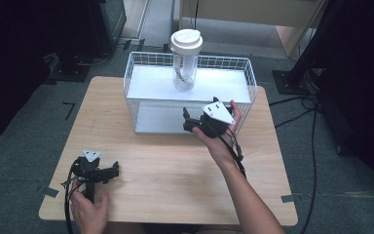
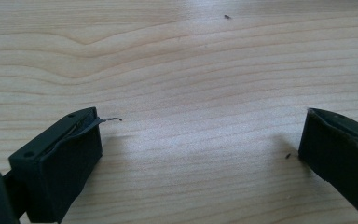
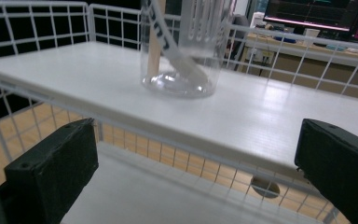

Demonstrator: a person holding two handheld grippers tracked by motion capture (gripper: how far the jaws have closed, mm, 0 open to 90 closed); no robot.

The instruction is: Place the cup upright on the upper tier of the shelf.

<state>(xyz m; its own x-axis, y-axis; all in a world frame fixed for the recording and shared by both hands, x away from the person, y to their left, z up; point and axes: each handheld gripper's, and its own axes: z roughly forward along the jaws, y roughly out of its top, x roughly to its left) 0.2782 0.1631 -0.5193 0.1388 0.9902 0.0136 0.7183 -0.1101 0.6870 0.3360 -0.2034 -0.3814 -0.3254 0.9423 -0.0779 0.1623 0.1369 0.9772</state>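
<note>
Left tongs (image 1: 111, 171) lie low near the body, jaws wide apart; right tongs (image 1: 189, 120) reach forward, jaws wide open and empty.

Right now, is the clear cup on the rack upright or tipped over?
Upright: the clear cup stands on the rack, its white lid on top.

Tabletop (image 1: 165, 165): light wood, rounded corners, on grey floor (image 1: 29, 126). Bears one white wire rack (image 1: 139, 73) at its far edge, with two white shelves. Upper shelf (image 1: 151, 87) carries a clear jar (image 1: 185, 61) with a white lid (image 1: 186, 41), standing upright.
</note>
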